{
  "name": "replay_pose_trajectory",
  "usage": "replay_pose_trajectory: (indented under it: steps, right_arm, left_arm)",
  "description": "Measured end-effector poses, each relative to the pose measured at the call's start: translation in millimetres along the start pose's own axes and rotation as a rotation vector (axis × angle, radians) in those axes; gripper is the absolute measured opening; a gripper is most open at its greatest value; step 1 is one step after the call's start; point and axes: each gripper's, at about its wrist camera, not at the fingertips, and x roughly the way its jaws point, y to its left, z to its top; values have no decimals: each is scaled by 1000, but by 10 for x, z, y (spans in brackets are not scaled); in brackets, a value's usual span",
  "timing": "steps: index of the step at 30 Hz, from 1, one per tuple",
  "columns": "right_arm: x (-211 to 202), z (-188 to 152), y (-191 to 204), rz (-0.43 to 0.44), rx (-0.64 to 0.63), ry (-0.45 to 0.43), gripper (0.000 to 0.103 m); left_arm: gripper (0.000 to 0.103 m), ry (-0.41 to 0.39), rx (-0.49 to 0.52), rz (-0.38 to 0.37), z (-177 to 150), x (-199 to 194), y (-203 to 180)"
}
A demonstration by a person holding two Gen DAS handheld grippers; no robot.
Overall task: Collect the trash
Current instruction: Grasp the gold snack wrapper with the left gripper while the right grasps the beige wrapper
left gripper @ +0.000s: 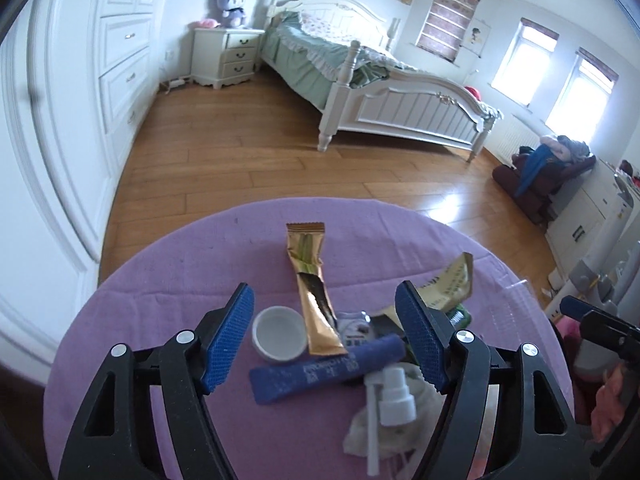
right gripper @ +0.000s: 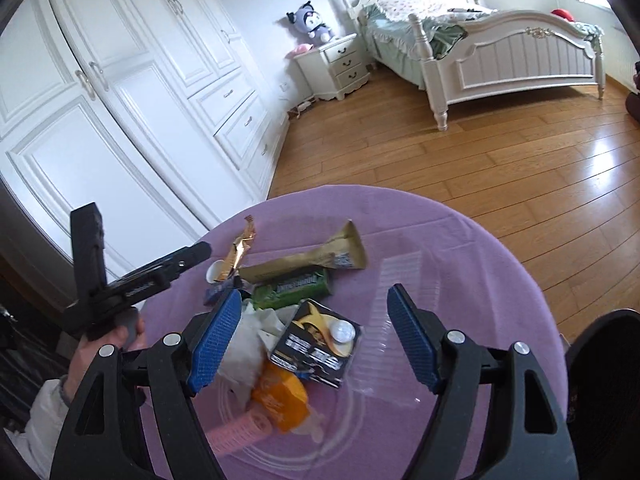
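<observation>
The trash sits heaped near the middle of the round table under a purple cloth (left gripper: 160, 280), probably so both tools can reach it from the near edge. The left gripper (left gripper: 324, 344) hangs above the pile with its jaws well apart and nothing between the pads; below the gap lie one gold foil sachet (left gripper: 314, 292), one white plastic cap (left gripper: 278, 334), one dark blue flat tube (left gripper: 324, 372) and one white spray bottle (left gripper: 394, 398) resting on a crumpled white tissue (left gripper: 370, 432). The right gripper (right gripper: 314, 338) also stands wide and empty, poised over one black glossy packet (right gripper: 316, 350), one orange wrapper (right gripper: 280, 398) and one pink hair roller (right gripper: 236, 430). Further back are one green gum box (right gripper: 294, 292) and one tan paper sachet (right gripper: 308, 258), twisted at its middle. A clear ribbed plastic piece (right gripper: 394, 300) lies beside the packet; its outline is too faint to say whether it is a lid or a tray. No bin shows clearly, so collecting looks barely begun
</observation>
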Motion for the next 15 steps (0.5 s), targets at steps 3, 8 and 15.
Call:
replay_pose_trajectory:
  steps: [3,8,15]
  right_arm:
    - [316,133,16,8,53,103,75]
    - [759,255,-160,-19,183,216,71]
    - [989,441,-39,-89,165,270,62]
  left_arm:
    - [61,57,-5,-7,101,287,80]
    - [46,127,26,-8,169,580,73]
    - [28,121,67,29,194,705,39]
